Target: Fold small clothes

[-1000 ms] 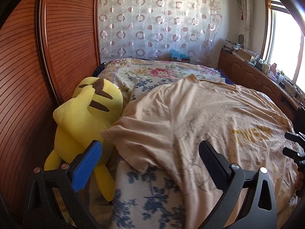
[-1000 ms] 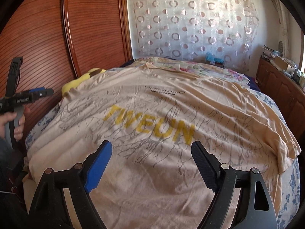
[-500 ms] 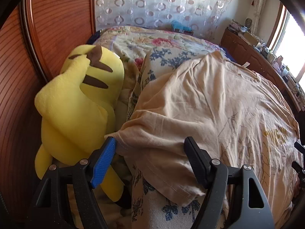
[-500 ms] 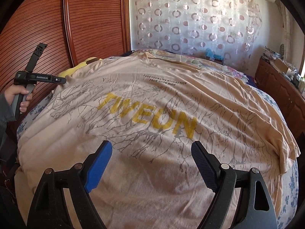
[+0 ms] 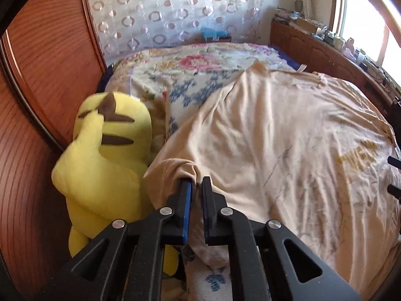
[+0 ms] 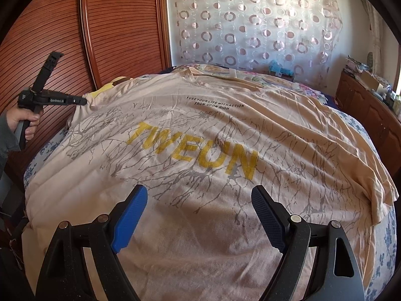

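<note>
Peach T-shirt (image 6: pixel 200 130) with yellow lettering and grey branch print, on a blue-flowered white bedspread (image 5: pixel 190 92). Yellow plush toy (image 5: pixel 105 165), brown-marked, left of the blue-padded left gripper (image 5: pixel 196 183).

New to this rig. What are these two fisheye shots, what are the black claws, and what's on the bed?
There is no robot: a person carries a hand-held gripper in each hand, and each has a camera that looks along its two fingers. The left wrist view shows the left hand-held gripper shut on the sleeve of a beige T-shirt; its jaws have just been closing on that cloth. A yellow plush toy sits beside it against the wooden wall. The right wrist view shows the right hand-held gripper open above the shirt's lower part, holding nothing. The shirt lies spread on a floral bedspread.
</note>
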Tool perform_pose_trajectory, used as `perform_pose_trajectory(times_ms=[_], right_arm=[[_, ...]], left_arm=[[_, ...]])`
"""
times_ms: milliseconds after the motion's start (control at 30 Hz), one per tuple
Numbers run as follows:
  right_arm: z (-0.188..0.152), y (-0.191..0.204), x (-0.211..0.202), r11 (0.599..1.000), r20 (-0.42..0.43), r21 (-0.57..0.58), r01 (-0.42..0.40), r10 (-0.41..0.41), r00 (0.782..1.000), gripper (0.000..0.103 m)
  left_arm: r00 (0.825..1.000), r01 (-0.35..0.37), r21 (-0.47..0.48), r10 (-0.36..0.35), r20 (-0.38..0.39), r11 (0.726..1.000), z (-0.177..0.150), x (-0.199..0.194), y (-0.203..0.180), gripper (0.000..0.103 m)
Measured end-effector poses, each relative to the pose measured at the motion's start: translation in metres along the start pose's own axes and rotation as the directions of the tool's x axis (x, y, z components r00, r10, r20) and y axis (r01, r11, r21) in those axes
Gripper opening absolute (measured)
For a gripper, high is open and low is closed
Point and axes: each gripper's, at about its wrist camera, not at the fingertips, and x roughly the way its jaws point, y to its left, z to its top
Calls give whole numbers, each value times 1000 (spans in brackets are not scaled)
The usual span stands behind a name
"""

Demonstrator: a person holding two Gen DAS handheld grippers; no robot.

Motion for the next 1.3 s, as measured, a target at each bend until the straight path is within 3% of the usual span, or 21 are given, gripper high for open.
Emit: perform_pose_trajectory(times_ms=[267,333,433,500,567,667,867,1033,1200,1300], right_arm=[[-1,2,2,1000,-10,-8,11,-11,1000,86],[-1,1,2,1000,-9,-5,10,-10,1000,86],[-2,-1,2,1000,-10,1,8,-8,1000,86],[-3,-1,2,1000,-10,1,8,-8,1000,86],[-3,-1,2,1000,-11,0,8,-8,1000,86],[-4,-1,2,1000,-11,-1,9,-9,1000,86],[-4,1,2,1000,-16,-17,12,-12,1000,86],[-4,6,3,999,-21,-47,7,-8,1000,85],[-1,11,0,997,-26,-79,-11,9,1000,69],[9,17,-4,994,-17,-105,-40,39,999,64]], left_arm=[[989,103,124,-114,90,987,37,-34,-76,11],[986,102,160,-121,117,982,39,-42,-93,22],[979,120,186,-147,138,975,33,-50,-107,30],[979,122,181,-148,139,976,28,-54,-108,49],[978,117,172,-144,152,978,20,-57,-106,57],[983,96,132,-115,145,987,7,-54,-98,80],[997,60,36,-61,46,998,-24,-18,-67,80],[998,52,-25,-53,-14,998,-39,6,-49,80],[998,64,-37,-64,-2,997,-44,10,-47,80],[998,63,-41,-63,3,997,-45,11,-47,83]])
